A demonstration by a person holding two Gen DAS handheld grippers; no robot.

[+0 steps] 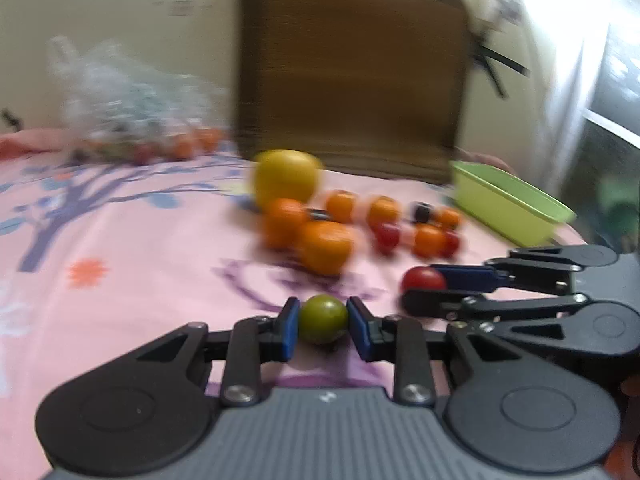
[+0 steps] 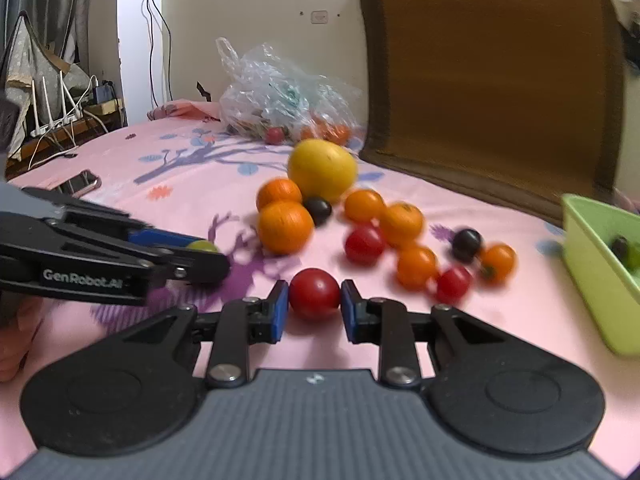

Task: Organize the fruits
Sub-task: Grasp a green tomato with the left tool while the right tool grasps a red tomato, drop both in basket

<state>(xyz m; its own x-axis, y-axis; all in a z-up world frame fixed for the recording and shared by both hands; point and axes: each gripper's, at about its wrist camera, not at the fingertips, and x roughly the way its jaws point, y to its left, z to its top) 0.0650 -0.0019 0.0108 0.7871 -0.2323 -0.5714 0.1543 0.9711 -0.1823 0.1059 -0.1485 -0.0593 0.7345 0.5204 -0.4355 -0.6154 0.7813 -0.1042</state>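
Pink sheet carries a loose fruit pile mid-scene, green bin far right. Left gripper clamped on green tomato; right gripper clamped on red tomato, both near side.

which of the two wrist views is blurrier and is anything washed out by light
The left wrist view is blurrier: the fruit pile, plastic bag and chair back smear, and the window area at upper right is blown out white. The right wrist view is sharper, with blur mainly on the small tomatoes; the red tomato between its pads is fairly clear.
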